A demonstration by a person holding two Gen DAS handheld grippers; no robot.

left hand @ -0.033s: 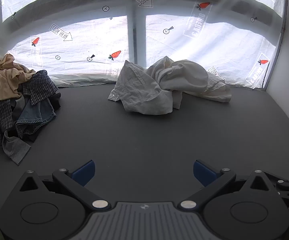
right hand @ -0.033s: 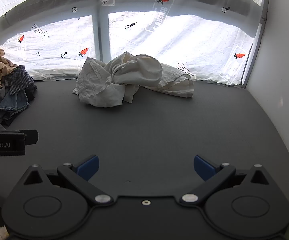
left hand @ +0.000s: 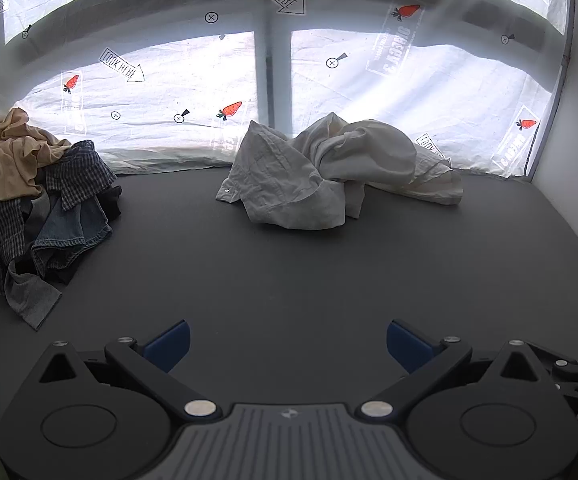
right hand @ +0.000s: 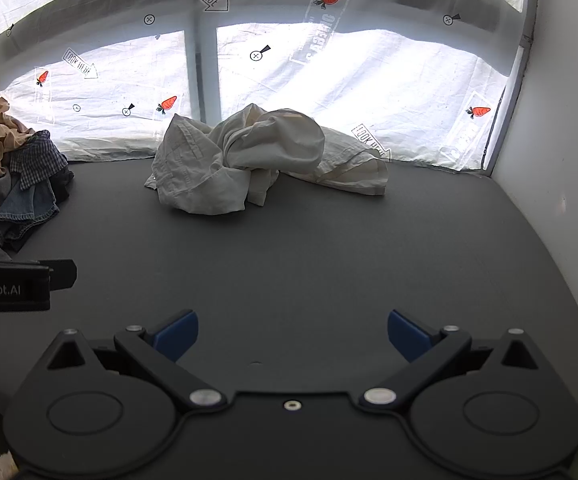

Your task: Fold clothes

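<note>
I am holding my left gripper (left hand: 287, 340) and right gripper (right hand: 293, 332) side by side over the bare near part of the dark tabletop (left hand: 289, 280), both spread wide and gripping nothing. Farther back, near the covered window, a crumpled white shirt (left hand: 329, 176) is lying; it looks light, soft and floppy, so I am judging its buttoned corner edge (left hand: 229, 194) the best hold.

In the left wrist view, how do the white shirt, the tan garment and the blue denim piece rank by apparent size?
1. white shirt, clearly largest.
2. tan garment, partly cut off by the frame edge.
3. blue denim piece, partly buried in the pile, so ranks two and three are unsure.
</note>
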